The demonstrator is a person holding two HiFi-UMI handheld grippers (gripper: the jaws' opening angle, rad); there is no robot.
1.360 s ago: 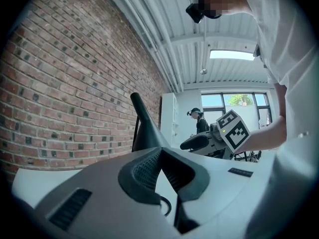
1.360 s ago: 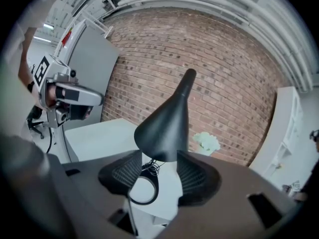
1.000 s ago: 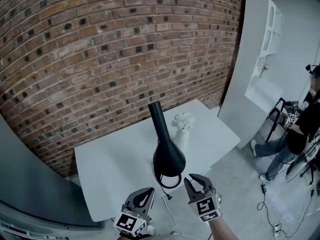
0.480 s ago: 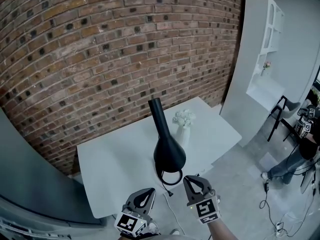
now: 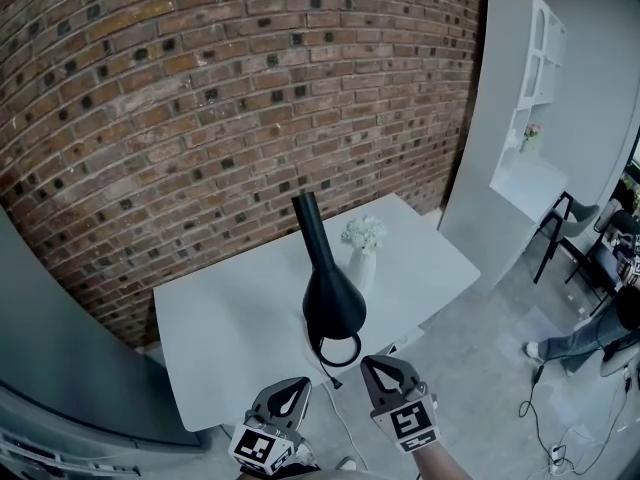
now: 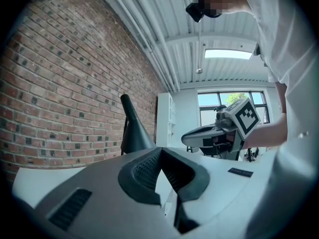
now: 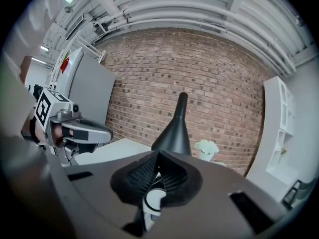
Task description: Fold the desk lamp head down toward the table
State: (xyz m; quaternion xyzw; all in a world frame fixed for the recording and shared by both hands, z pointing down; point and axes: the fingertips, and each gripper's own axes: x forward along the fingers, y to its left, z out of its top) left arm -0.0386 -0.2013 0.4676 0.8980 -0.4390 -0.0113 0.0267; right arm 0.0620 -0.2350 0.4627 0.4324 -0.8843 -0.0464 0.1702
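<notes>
Jaws of left gripper (image 5: pixel 293 386) and right gripper (image 5: pixel 378 368) are clenched empty near the desk lamp (image 5: pixel 332 308) on the table (image 5: pixel 215 338); its smooth rigid head is judged best gripped at the narrow neck.

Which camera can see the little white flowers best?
The head view. It looks down on the white flowers and their vase, standing on the table next to the black lamp. The right gripper view shows only the flowers and a bit of vase above the right gripper. The left gripper view doesn't show them.
</notes>
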